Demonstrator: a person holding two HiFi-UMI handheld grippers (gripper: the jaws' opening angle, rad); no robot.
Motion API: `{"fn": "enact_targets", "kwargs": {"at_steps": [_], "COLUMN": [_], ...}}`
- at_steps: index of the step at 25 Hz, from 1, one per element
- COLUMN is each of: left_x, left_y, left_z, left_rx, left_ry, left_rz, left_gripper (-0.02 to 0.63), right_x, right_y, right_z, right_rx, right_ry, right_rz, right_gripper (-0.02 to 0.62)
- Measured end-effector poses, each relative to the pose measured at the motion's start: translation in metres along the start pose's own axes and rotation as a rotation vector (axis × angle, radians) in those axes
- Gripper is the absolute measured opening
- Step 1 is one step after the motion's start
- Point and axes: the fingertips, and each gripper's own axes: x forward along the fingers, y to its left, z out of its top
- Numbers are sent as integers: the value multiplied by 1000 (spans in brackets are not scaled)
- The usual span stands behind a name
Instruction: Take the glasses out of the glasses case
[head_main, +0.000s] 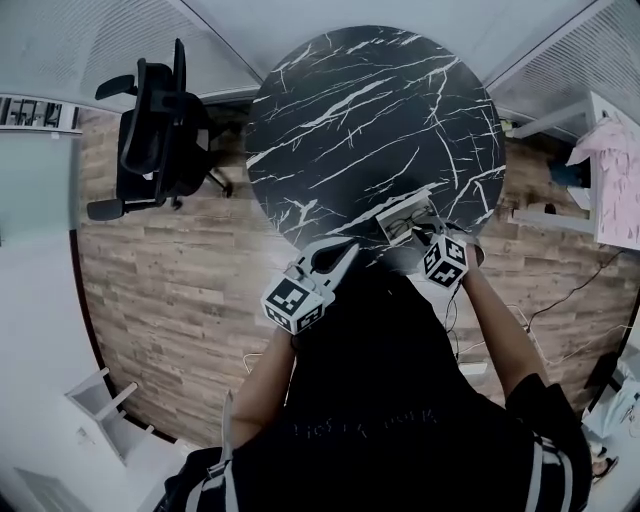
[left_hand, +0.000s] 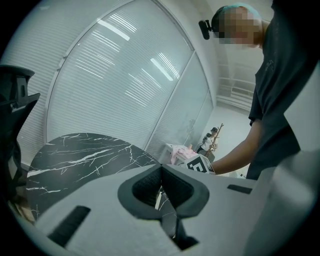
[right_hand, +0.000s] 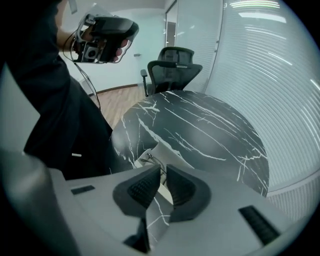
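An open pale glasses case (head_main: 392, 218) lies at the near edge of the round black marble table (head_main: 370, 110). Thin wire-framed glasses (head_main: 408, 226) rest inside it. In the right gripper view the case (right_hand: 167, 152) and the wire frame (right_hand: 146, 158) sit just beyond my pads. My right gripper (head_main: 426, 234) is down at the case's right end, its jaws (right_hand: 163, 172) closed to a narrow slit with a thin wire of the glasses running into it. My left gripper (head_main: 345, 250) hovers left of the case, its jaws (left_hand: 161, 171) touching at the tips and holding nothing.
A black office chair (head_main: 160, 130) stands on the wood floor left of the table. A white desk with pink cloth (head_main: 615, 170) is at the right. Blinds cover the glass walls behind the table (right_hand: 200, 125).
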Motion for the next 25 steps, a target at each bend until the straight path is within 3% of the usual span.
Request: {"fn": "enact_targets", "kwargs": {"at_steps": [16, 25], "left_x": [-2, -6], "left_y": [7, 15], "left_z": [-7, -8], "left_rx": [-38, -45], "left_ry": [-3, -1], "left_rz": [35, 56], "left_gripper": [18, 18], "right_x": [43, 56], "right_y": [2, 0], "right_z": [-26, -28], "right_rx": [-333, -418], "right_ry": [202, 234], "right_rz": [94, 113], "right_gripper": [34, 34]}}
